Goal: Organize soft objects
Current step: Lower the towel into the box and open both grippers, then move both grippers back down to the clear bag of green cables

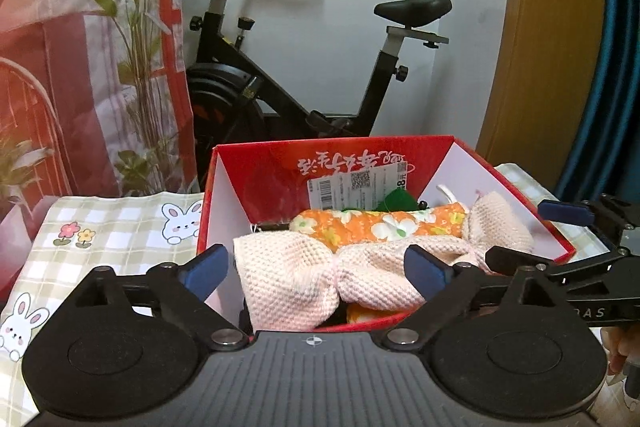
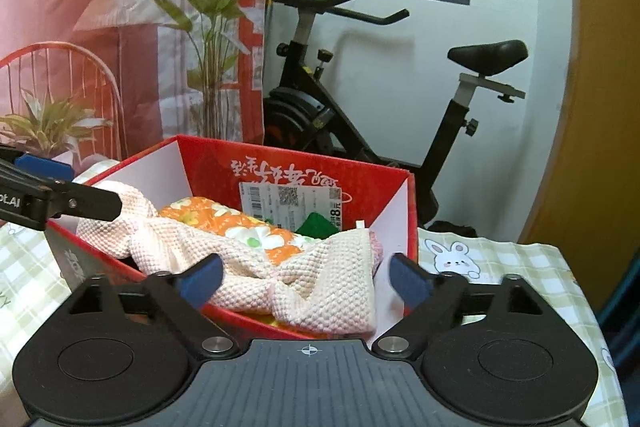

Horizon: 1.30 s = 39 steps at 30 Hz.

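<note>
- The pink knitted cloth (image 1: 320,275) is seen draped inside the red box (image 1: 516,203), over an orange floral pouch (image 1: 360,227); likely laid there as sorted.
- The left tool (image 1: 320,269) and right tool (image 2: 306,277) are held wide open, nothing gripped.
- The box is set on the bench (image 1: 100,239).

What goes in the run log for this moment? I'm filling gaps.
left gripper: open | right gripper: open | pink cloth: in red box, released | orange cloth: beneath

Right claw (image 2: 306,277) spread wide over a red box (image 2: 394,223), pink knitted cloth (image 2: 320,291) draped across an orange floral pouch (image 2: 240,223) inside, something green (image 2: 316,225) behind, perhaps felt, checked tabletop (image 2: 520,267) beneath
</note>
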Each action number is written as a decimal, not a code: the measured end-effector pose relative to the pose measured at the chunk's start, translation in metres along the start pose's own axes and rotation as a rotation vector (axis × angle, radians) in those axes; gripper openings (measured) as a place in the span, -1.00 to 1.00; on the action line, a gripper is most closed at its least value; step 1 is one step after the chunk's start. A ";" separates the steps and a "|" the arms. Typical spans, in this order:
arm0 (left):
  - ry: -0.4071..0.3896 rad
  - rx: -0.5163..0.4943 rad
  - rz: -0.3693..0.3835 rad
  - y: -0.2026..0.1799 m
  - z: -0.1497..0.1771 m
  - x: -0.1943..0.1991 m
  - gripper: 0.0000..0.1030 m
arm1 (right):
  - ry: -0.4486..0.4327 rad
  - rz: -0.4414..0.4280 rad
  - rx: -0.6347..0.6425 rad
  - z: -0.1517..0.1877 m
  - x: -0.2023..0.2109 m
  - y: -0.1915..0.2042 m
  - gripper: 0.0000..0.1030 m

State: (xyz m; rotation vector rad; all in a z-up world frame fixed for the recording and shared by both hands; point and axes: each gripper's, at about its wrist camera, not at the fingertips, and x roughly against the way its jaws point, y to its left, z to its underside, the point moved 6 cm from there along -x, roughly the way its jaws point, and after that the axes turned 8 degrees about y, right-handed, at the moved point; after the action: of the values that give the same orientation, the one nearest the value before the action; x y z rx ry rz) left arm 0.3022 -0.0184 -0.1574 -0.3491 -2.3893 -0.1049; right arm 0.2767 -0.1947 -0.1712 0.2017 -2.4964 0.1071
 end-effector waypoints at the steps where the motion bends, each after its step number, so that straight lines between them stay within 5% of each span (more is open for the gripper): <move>1: -0.001 0.004 0.003 -0.001 0.002 0.003 0.90 | -0.008 0.000 -0.005 0.001 0.004 0.000 0.90; 7: 0.002 -0.014 -0.026 -0.006 0.016 0.018 0.99 | -0.030 -0.007 -0.040 0.008 0.022 0.002 0.99; 18: 0.067 -0.004 0.033 -0.020 0.062 0.034 0.99 | -0.029 -0.069 -0.055 0.040 0.057 0.023 0.99; 39: 0.244 0.140 0.042 -0.010 0.162 0.022 0.99 | 0.198 -0.110 -0.080 0.148 0.054 0.057 0.99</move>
State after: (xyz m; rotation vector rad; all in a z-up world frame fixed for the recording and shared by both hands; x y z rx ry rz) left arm 0.1792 0.0043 -0.2638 -0.3015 -2.1340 0.0372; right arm 0.1379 -0.1638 -0.2590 0.2809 -2.2825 -0.0184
